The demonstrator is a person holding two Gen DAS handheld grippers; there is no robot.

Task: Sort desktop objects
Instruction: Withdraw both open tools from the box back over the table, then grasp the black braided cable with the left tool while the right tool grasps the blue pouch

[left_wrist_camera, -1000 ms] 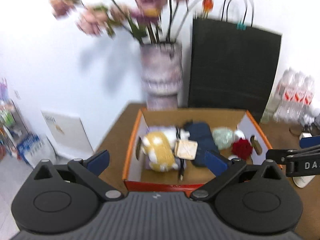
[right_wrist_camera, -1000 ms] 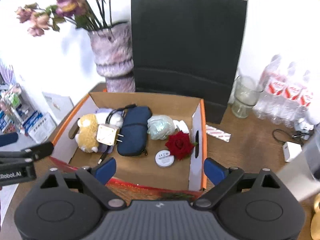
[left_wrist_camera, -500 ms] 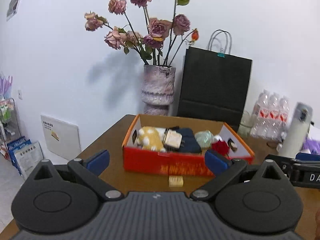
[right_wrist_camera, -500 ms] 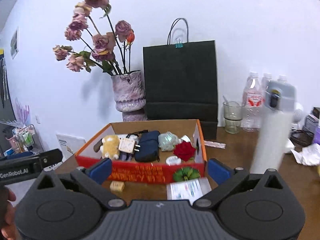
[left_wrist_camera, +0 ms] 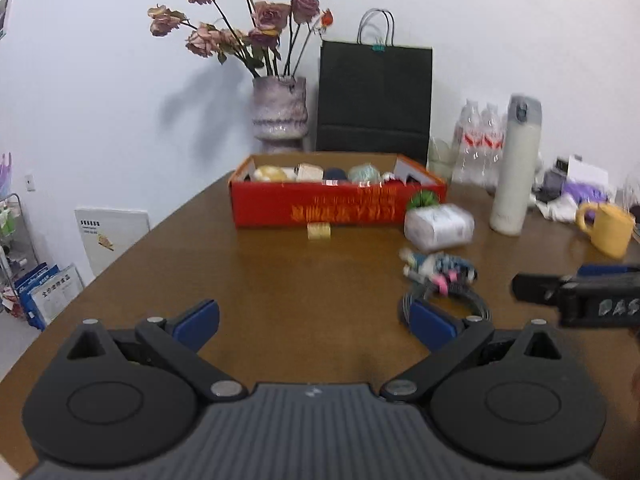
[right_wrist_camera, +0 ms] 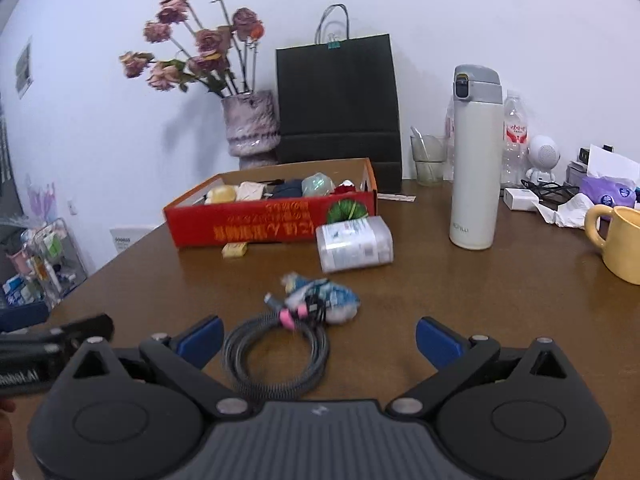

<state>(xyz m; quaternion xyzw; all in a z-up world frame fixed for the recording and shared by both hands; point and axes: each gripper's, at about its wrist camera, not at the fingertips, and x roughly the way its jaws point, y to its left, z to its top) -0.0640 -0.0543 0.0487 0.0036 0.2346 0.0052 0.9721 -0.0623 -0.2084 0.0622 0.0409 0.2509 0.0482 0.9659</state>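
Brown desktop (right_wrist_camera: pixel 440 280) carries a red box (right_wrist_camera: pixel 272 228) at the far side; a coiled cable (right_wrist_camera: pixel 276 356) lies near, just ahead of the right gripper (right_wrist_camera: pixel 318 340). Both grippers, left gripper (left_wrist_camera: pixel 316 320) included, gape wide and empty. Loose coils could unwind if pinched off-centre.

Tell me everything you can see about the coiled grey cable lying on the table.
The coiled grey cable looks braided, wound into a loose round loop of several turns, lying flat on the brown table. A pink tie or connector sits at its far side, where it meets a blurry blue-and-white bundle. It lies just ahead of the open right gripper, nearer its left finger, ungrasped.
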